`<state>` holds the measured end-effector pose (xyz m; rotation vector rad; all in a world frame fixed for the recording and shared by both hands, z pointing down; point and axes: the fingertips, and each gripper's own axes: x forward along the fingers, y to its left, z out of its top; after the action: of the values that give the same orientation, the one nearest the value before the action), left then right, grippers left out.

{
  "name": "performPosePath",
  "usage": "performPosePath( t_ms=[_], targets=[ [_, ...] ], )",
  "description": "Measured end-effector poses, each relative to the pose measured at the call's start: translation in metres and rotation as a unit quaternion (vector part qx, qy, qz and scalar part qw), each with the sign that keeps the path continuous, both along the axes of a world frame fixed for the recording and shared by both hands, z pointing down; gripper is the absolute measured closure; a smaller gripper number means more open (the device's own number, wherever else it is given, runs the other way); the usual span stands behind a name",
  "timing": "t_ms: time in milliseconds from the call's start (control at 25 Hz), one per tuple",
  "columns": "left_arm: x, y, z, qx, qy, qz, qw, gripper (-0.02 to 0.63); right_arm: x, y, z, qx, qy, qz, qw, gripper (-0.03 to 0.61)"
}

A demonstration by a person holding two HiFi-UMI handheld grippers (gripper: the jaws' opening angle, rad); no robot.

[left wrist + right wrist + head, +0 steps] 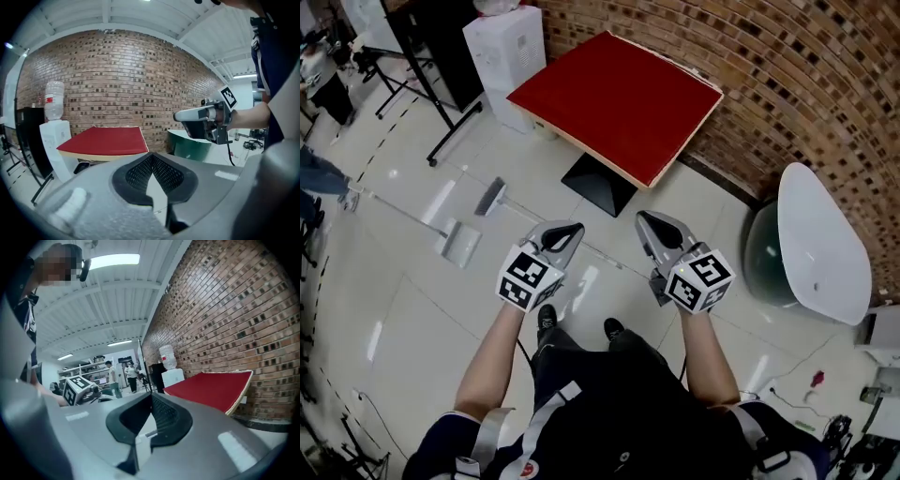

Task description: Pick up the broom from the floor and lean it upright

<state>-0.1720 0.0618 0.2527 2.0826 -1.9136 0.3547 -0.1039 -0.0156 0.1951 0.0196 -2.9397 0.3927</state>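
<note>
Pale tiled floor [412, 309] runs up to a brick wall [787, 75], with a red-topped bench [619, 103] at upper centre of the head view. At centre-left, the broom [491, 197] lies flat on the floor near a second long-handled tool [457, 242]. Lower down, the left gripper [568, 229] and right gripper [649, 221] are held side by side, the 2 pairs of jaws closed and empty.

a brick wall [825, 84] runs along the far and right sides. near it stands a square red table [619, 103] on a black base [602, 186], with a white water dispenser [506, 47] to its left. the floor [403, 319] is pale glossy tile. overhead, a white ceiling [108, 291] carries strip lights [115, 259].
</note>
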Motion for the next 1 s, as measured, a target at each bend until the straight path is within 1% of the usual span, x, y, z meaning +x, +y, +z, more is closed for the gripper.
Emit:
performPosePath(
  t_ms=[120,200,280,360,480,640,760,880,1000],
  targets=[
    [-0.017,-0.011,0.014,-0.005,0.007,0.050,0.9987,0.612,-0.006,-0.007,0.006,0.006,0.015,0.057,0.998,0.577],
    [-0.022,-0.019,0.025,-0.006,0.012,0.088,0.9960,0.612,-0.002,-0.013,0.013,0.007,0.028,0.100,0.995,0.577],
    [-0.025,-0.025,0.039,-0.008,0.017,0.127,0.9918,0.612,0.008,-0.016,0.023,0.004,0.036,0.150,0.988,0.577],
    [-0.026,-0.029,0.058,-0.019,0.017,0.161,0.9866,0.612,0.023,-0.016,0.036,-0.003,0.039,0.197,0.980,0.577],
    [-0.015,-0.037,0.097,-0.046,0.012,0.206,0.9774,0.612,0.047,-0.018,0.062,-0.012,0.048,0.243,0.969,0.577],
    [0.012,-0.058,0.150,-0.062,0.015,0.240,0.9688,0.612,0.075,-0.034,0.093,-0.007,0.055,0.275,0.960,0.577],
    [0.036,-0.074,0.196,-0.092,0.006,0.263,0.9604,0.612,0.089,-0.047,0.122,-0.001,0.060,0.285,0.957,0.577],
    [0.059,-0.086,0.248,-0.125,-0.002,0.297,0.9467,0.612,0.103,-0.055,0.164,0.011,0.084,0.290,0.953,0.577],
    [0.079,-0.101,0.308,-0.146,-0.014,0.329,0.9330,0.612,0.114,-0.069,0.208,0.026,0.096,0.286,0.953,0.577]
  ],
)
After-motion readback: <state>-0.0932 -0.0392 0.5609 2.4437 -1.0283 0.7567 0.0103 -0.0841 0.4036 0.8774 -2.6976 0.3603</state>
